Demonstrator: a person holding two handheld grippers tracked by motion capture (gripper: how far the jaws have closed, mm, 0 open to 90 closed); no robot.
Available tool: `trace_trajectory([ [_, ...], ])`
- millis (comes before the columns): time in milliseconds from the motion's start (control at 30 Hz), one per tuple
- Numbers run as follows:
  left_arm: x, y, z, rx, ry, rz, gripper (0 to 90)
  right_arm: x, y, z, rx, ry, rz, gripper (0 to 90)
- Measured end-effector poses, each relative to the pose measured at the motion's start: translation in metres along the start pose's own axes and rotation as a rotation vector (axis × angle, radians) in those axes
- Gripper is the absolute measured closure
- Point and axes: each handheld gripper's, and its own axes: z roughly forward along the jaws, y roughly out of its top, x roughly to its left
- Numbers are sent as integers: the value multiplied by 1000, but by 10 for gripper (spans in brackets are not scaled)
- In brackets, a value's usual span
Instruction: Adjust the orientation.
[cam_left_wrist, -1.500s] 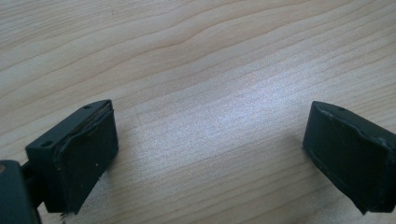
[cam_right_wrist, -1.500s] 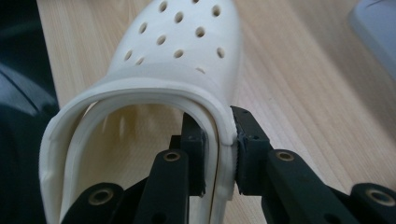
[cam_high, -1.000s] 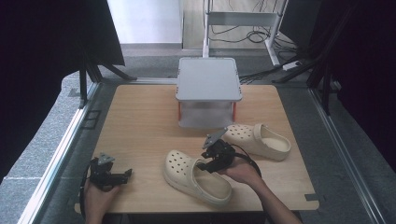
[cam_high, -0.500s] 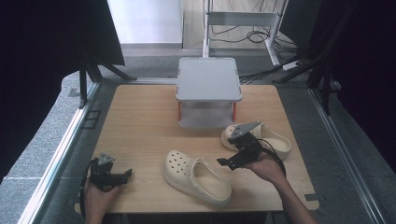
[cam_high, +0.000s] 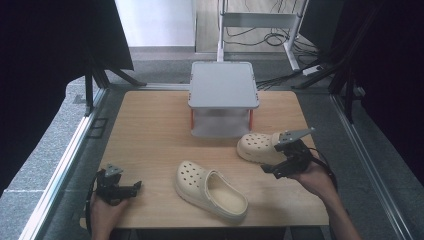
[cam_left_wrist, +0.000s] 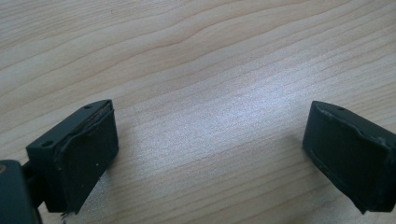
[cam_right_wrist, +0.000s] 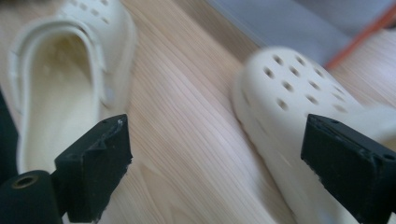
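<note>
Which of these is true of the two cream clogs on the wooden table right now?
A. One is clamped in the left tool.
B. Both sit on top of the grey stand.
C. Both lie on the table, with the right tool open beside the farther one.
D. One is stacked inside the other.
C: the near clog and the far clog both lie apart on the table, and the right tool is open beside the far one, nothing between its jaws.

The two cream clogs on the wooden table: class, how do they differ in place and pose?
The near clog lies at the table's front, its toe pointing back-left on a slant; the far clog lies farther back beside the grey shelf stand, its toe pointing left. The near clog lies apart from both claws; the far clog has the right claw, open, at its heel end. Both are cream, perforated and sole-down.
</note>
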Motion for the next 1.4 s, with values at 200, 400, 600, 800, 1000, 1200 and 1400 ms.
trace_trajectory([
  [200, 0, 0, 0, 0, 0, 1, 33, -25, -14, -9, 40, -52, 35, 143],
  [400, 0, 0, 0, 0, 0, 1, 33, -45, -26, -3, 94, -108, 39, 324],
  [600, 0, 0, 0, 0, 0, 1, 33, -64, -31, 8, 110, -99, 69, 452],
  [800, 0, 0, 0, 0, 0, 1, 33, -76, -26, 23, 116, -40, 45, 520],
  [1000, 0, 0, 0, 0, 0, 1, 33, -82, -18, 42, 138, 12, 26, 597],
  [1200, 0, 0, 0, 0, 0, 1, 33, -79, -13, 49, 171, 21, 32, 754],
  [1400, 0, 0, 0, 0, 0, 1, 33, -61, -8, 46, 145, -3, 46, 770],
])
